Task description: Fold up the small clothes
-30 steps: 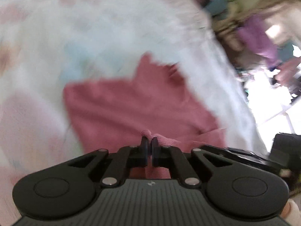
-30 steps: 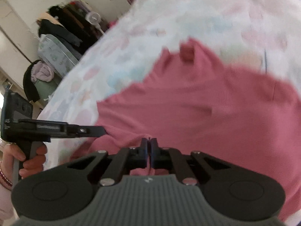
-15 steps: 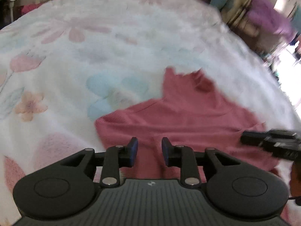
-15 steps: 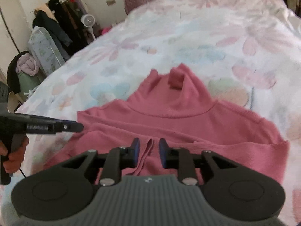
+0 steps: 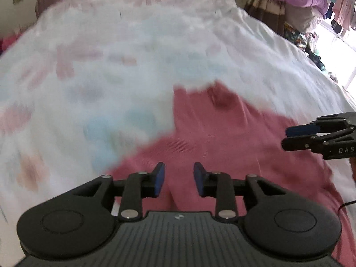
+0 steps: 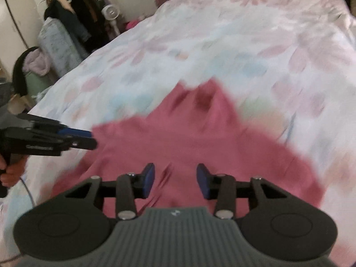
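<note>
Left wrist view: left hand-held gripper [image 5: 179, 179] has its jaws parted with nothing between them; a second ago they were pinched on a ridge of the pink top [image 5: 222, 146]. It has spread wider than half a second back. Right hand-held gripper [image 5: 289, 136] enters at the right edge of the frame, seen side-on, pads apart, over the top's far side.

Right wrist view: right hand-held gripper [image 6: 175, 182] likewise wide apart and empty; it too was clamped on cloth a second ago. The top [image 6: 200, 138] lies on the floral bed [image 6: 244, 44], filling the lower centre of the frame, collar toward the upper centre. A loose crease shows just beyond the jaws. Left hand-held gripper [image 6: 89, 136] sits at the left edge.

Both frames are motion-blurred, so the hem lines are unclear.

Judgement: both holds released, so one fold or lay-down seems finished. Next is probably a re-grasp for another fold.
</note>
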